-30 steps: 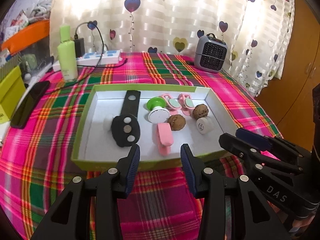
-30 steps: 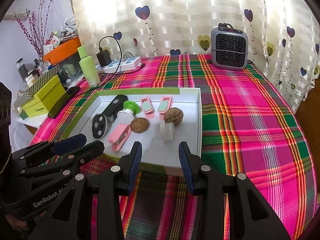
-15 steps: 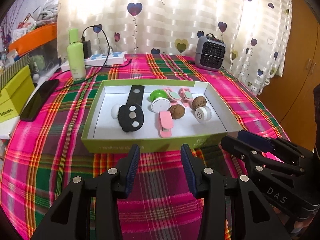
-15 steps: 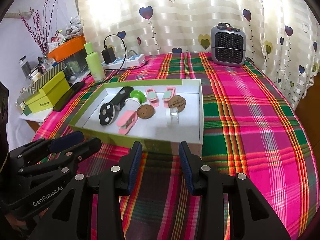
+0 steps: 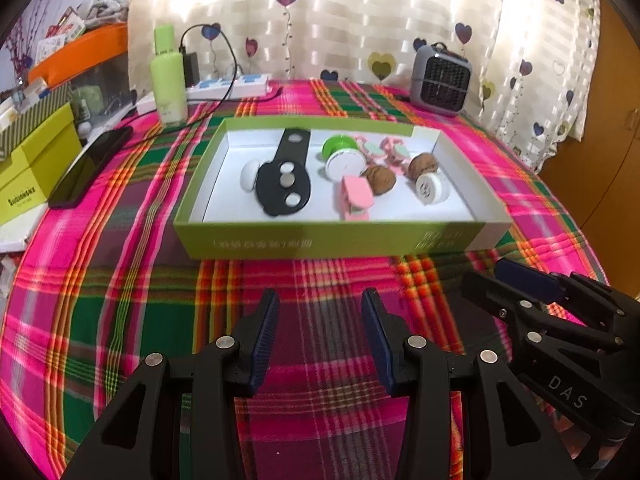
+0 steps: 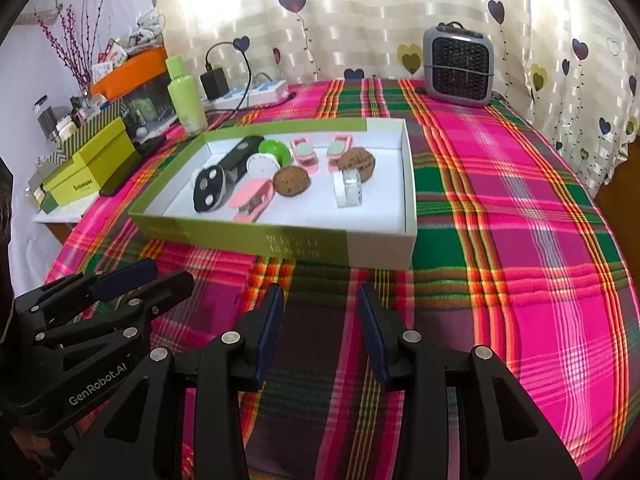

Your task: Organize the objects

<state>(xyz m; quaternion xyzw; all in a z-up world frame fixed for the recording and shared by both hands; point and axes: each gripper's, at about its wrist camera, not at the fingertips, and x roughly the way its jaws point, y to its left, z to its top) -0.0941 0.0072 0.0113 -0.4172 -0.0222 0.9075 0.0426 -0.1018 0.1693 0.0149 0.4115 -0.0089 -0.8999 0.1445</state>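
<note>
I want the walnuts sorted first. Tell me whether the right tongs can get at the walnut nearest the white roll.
Probably yes. The right tongs stand open and empty before the box, which has no lid. That walnut lies behind the white roll, touching or nearly so, so come down from above.

Backlit curtain [image 5: 360,20], fisheye edges, slight blur

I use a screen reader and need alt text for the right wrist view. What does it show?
A green-sided box on a plaid tablecloth holds pink clips, two walnuts, white rollers and a black tool. The open, empty right gripper hangs in front of it, the left gripper alongside.
</note>
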